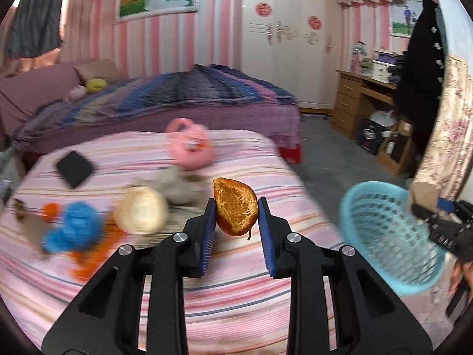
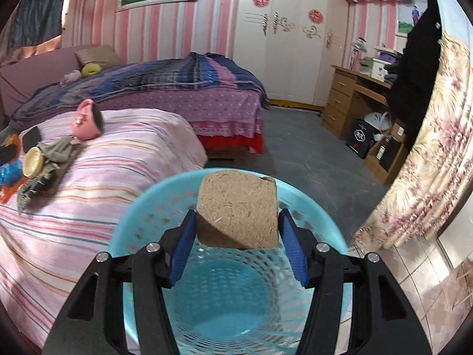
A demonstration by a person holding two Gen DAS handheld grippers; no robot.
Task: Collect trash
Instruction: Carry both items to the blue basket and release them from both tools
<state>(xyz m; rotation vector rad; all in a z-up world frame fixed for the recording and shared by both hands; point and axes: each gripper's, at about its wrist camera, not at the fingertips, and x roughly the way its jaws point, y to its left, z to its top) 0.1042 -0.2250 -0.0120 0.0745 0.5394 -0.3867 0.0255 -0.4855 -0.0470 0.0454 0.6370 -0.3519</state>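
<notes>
My left gripper [image 1: 235, 216] is shut on an orange peel [image 1: 235, 207], held above the pink striped bed [image 1: 224, 295]. My right gripper [image 2: 238, 222] is shut on a brown fibrous block [image 2: 238, 210], held right over the light blue plastic basket [image 2: 142, 219]. In the left wrist view the basket [image 1: 390, 236] is at the right, off the bed's edge, with the right gripper [image 1: 425, 207] and the block [image 1: 422, 192] at its rim. The basket's bottom [image 2: 224, 304] looks empty.
On the bed lie a pink mug-like toy [image 1: 190, 145], a black square [image 1: 75, 167], a grey rag [image 1: 177, 188], a cream round lid [image 1: 142, 210] and a blue fuzzy thing [image 1: 74, 227]. A second bed [image 2: 177, 88], wardrobe [image 2: 289, 35] and desk [image 2: 354, 94] stand behind. A floral curtain [image 2: 428, 162] hangs right.
</notes>
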